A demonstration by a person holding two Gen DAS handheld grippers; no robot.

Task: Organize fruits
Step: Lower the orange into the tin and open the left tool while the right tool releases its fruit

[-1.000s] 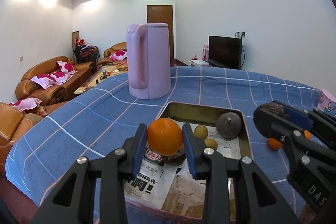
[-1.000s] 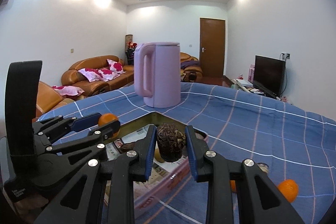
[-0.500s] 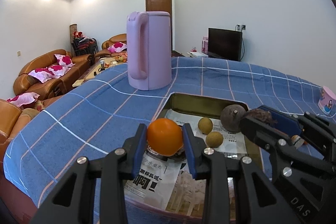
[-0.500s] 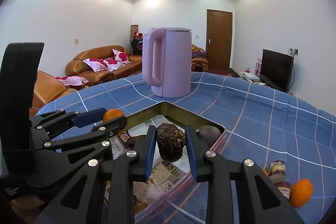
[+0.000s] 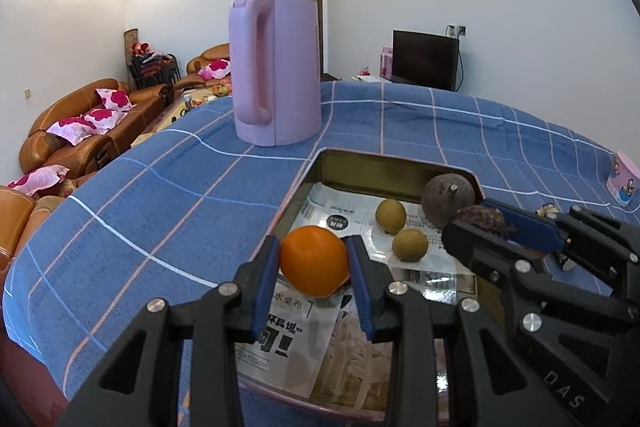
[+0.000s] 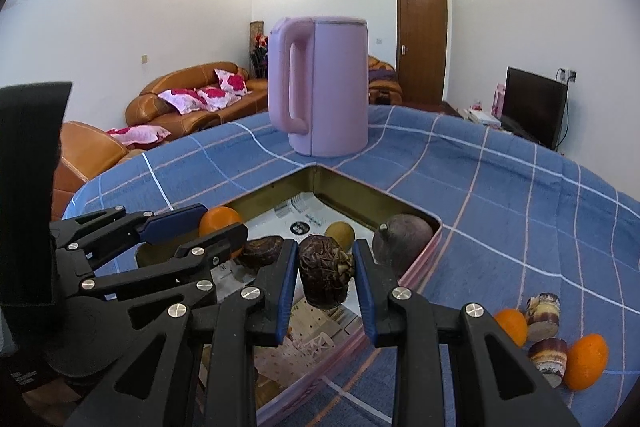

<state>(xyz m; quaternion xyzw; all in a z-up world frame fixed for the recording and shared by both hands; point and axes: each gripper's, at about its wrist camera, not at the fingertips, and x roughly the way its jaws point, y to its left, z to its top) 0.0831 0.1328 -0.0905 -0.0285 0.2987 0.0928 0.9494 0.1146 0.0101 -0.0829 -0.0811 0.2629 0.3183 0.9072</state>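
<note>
My left gripper (image 5: 314,261) is shut on an orange (image 5: 313,261) and holds it over the near left part of a metal tray (image 5: 384,169) lined with newspaper. My right gripper (image 6: 326,277) is shut on a dark wrinkled fruit (image 6: 326,277) and holds it over the same tray (image 6: 360,197). In the tray lie two small yellow-green fruits (image 5: 391,215) (image 5: 409,245), a round dark purple fruit (image 5: 448,193) and another dark wrinkled fruit (image 6: 261,251). Each gripper shows in the other's view, the right gripper (image 5: 486,225) and the left gripper (image 6: 218,227).
A tall lilac kettle (image 5: 276,67) stands on the blue checked tablecloth (image 5: 160,195) behind the tray. Right of the tray lie two oranges (image 6: 586,361) (image 6: 511,325) and two short brown cut pieces (image 6: 543,309) (image 6: 549,359). A small pink cup (image 5: 623,179) stands far right. The table edge drops off at left.
Both grippers have moved forward and down over the tray with their fruits still held. The right gripper has come in closer beside the left one.
</note>
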